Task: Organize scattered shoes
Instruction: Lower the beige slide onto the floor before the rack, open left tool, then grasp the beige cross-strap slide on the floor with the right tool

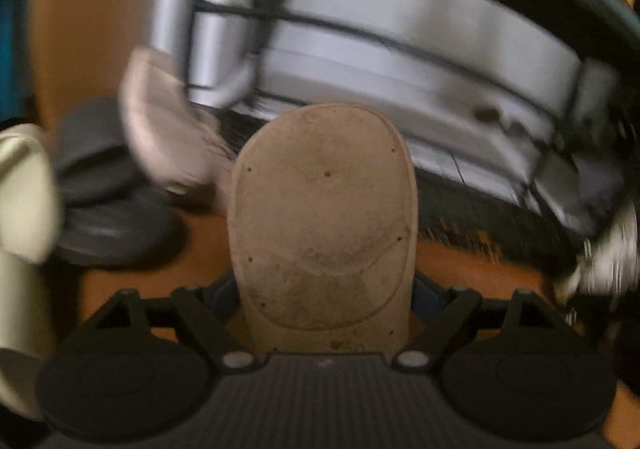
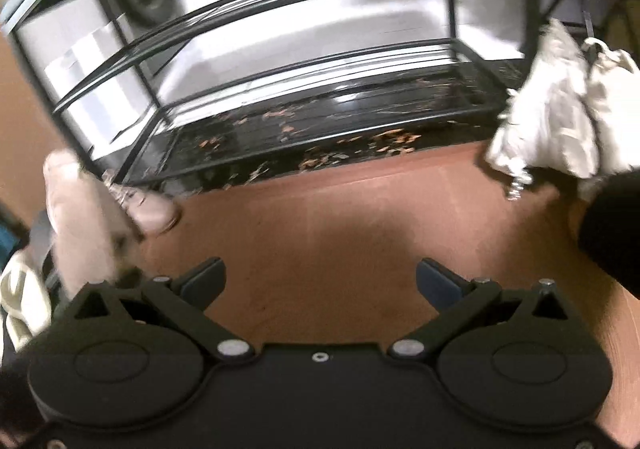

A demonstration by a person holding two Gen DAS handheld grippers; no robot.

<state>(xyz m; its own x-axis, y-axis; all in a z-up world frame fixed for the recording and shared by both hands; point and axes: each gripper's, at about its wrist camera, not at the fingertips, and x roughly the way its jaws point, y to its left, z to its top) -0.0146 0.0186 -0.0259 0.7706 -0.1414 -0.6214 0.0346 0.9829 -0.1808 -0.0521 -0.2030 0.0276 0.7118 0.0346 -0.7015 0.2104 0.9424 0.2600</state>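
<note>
My left gripper is shut on a beige shoe, which points away from me with its dirty sole facing the camera. The blue pads press on its two sides. It hangs above the brown floor in front of the black wire shoe rack. A second pale shoe lies tilted against the rack's left end. In the right wrist view my right gripper is open over bare floor, with nothing between its fingers. A white sneaker sits by the rack's right end.
Two dark shoes and a whitish shoe lie on the floor at the left. The rack's bottom shelf is littered with dry leaves. A dark sleeve shows at the right edge. A pale shoe rests by the rack's left corner.
</note>
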